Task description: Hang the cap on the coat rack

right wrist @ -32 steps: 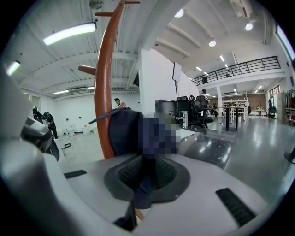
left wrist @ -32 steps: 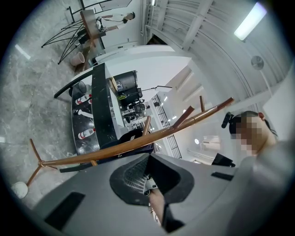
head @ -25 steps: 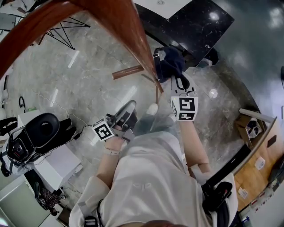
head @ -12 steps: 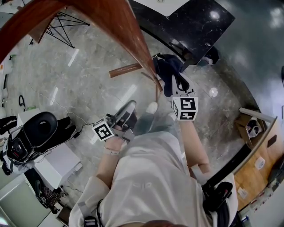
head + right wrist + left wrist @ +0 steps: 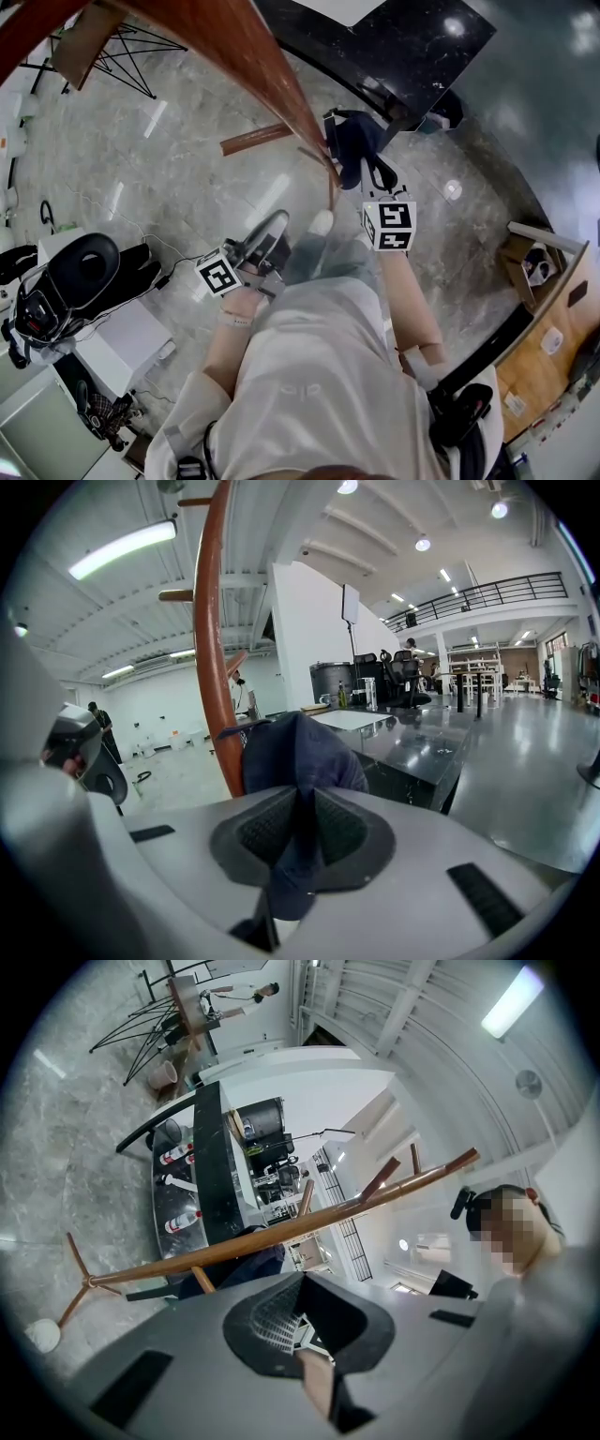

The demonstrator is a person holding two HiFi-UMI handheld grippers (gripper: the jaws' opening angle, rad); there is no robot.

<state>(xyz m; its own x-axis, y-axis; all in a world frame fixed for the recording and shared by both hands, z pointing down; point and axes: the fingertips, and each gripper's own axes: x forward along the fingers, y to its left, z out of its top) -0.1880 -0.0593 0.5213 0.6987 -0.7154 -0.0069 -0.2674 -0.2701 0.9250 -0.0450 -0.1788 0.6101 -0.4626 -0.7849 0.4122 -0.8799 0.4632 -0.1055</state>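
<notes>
Grey marble floor (image 5: 169,178) is filling most of the head view, w/ a black glossy counter (image 5: 412,47) sitting at top right. The wooden coat rack (image 5: 244,56) is running as one long pole from top left down toward centre, w/ a short side arm (image 5: 253,139) sticking out to the left near its lower end. In the right gripper view the pole (image 5: 214,649) is rising straight up, just left of the jaws.

The person (image 5: 319,375), in a white top, is standing right below the pole w/ both arms reaching fwd.

The cap (image 5: 354,141), dark blue, is hanging just right of the pole's lower part, up against it. Can't tell whether it's touching a peg. The right gripper (image 5: 375,173) is pinching it: its jaws (image 5: 300,832) are pressing together on a fold of the cap (image 5: 295,752), fabric bulging above & below the pads.

The left gripper (image 5: 272,230) is hovering lower & to the left, well apart from the cap. Its jaws (image 5: 305,1321) are standing a little apart w/ nothing btw them, pointing at the pole (image 5: 281,1232).
</notes>
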